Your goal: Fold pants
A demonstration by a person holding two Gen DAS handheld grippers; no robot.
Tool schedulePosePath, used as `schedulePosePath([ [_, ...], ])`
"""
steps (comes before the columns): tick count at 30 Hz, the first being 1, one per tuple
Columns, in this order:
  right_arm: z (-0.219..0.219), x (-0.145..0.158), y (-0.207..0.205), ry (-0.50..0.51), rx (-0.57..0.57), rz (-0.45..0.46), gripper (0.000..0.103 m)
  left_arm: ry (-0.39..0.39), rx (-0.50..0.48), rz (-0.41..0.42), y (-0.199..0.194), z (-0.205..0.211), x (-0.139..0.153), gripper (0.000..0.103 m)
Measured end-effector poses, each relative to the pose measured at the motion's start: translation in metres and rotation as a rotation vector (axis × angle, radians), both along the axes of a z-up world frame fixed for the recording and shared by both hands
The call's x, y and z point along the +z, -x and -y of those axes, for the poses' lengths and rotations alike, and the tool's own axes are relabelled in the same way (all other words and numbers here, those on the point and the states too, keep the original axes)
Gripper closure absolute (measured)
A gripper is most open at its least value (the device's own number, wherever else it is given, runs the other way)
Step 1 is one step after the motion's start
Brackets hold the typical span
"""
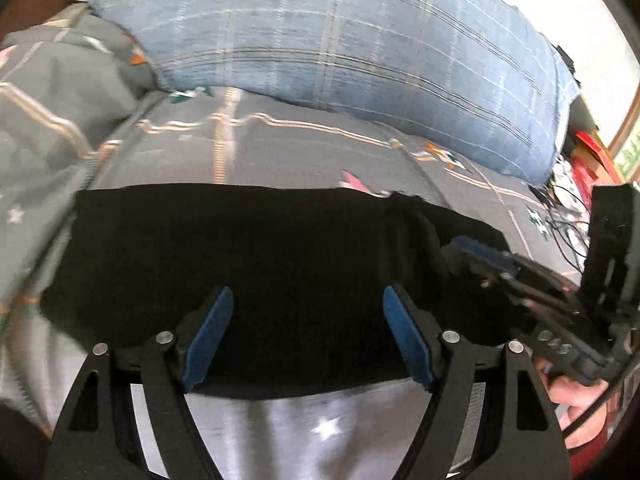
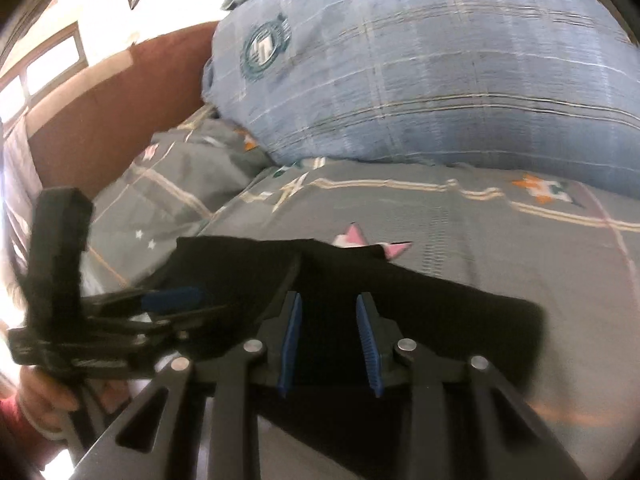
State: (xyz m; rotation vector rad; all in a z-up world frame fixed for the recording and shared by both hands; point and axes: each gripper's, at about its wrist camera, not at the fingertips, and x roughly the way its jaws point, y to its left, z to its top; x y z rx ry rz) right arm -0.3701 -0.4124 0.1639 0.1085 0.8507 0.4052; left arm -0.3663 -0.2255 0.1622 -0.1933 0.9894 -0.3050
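The left gripper [image 1: 308, 332] is seen with its blue-padded fingers [image 1: 210, 332] spread wide and nothing between them, poised over the near edge of the pants [image 1: 256, 248]. The right gripper [image 2: 329, 332] is set narrower, its fingers [image 2: 289, 340] apart and seemingly empty over the same dark cloth, though contact cannot be judged.

The pants lie on the bed [image 1: 280, 152], already gathered into a compact black rectangle with one ragged corner at the far right.

A slip may be expected if only the top layer is pinched: the stack would peel open and the fold be lost. The two grippers are close together, so a collision is also possible.

The pants are matte, soft and limp; the bedsheet is grey with printed stars, and a plump blue plaid pillow [image 1: 360, 40] lies behind.
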Motion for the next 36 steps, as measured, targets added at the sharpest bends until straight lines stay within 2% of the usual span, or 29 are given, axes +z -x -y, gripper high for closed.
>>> schedulePosePath([
  [4, -0.017, -0.013, -0.006, 0.019, 0.006, -0.007, 0.073, -0.026, 0.051, 0.006, 0.005, -0.019, 0.0, 0.025],
  [10, -0.02, 0.011, -0.001, 0.012, 0.019, 0.031, 0.07, -0.009, 0.117, 0.01, 0.01, -0.043, 0.0, 0.025],
  [12, -0.022, 0.02, -0.002, -0.013, 0.037, 0.05, 0.06, -0.004, 0.14, -0.001, 0.011, -0.048, -0.002, 0.025],
  [13, -0.024, 0.023, -0.003, -0.027, 0.045, 0.055, 0.059, -0.001, 0.149, -0.005, 0.012, -0.051, -0.003, 0.025],
  [17, -0.036, 0.028, -0.009, -0.045, 0.08, 0.057, 0.058, -0.008, 0.182, -0.009, 0.016, -0.062, -0.005, 0.025],
  [20, -0.049, 0.026, -0.015, -0.062, 0.125, 0.05, 0.057, 0.04, 0.21, -0.014, 0.02, -0.074, -0.006, 0.019],
  [21, -0.053, 0.025, -0.018, -0.06, 0.136, 0.045, 0.056, 0.035, 0.228, -0.012, 0.021, -0.077, -0.007, 0.019],
  [24, -0.066, 0.023, -0.023, -0.05, 0.163, 0.038, 0.056, -0.057, 0.272, 0.01, 0.024, -0.082, -0.007, 0.019],
  [32, -0.089, 0.018, -0.033, -0.101, 0.204, 0.007, 0.054, -0.14, 0.35, 0.044, 0.028, -0.094, -0.011, 0.019],
  [34, -0.097, 0.017, -0.038, -0.101, 0.22, -0.003, 0.053, -0.106, 0.352, 0.03, 0.028, -0.097, -0.014, 0.019],
  [36, -0.106, 0.015, -0.046, -0.088, 0.253, -0.012, 0.05, -0.011, 0.357, 0.002, 0.03, -0.105, -0.02, 0.019],
])
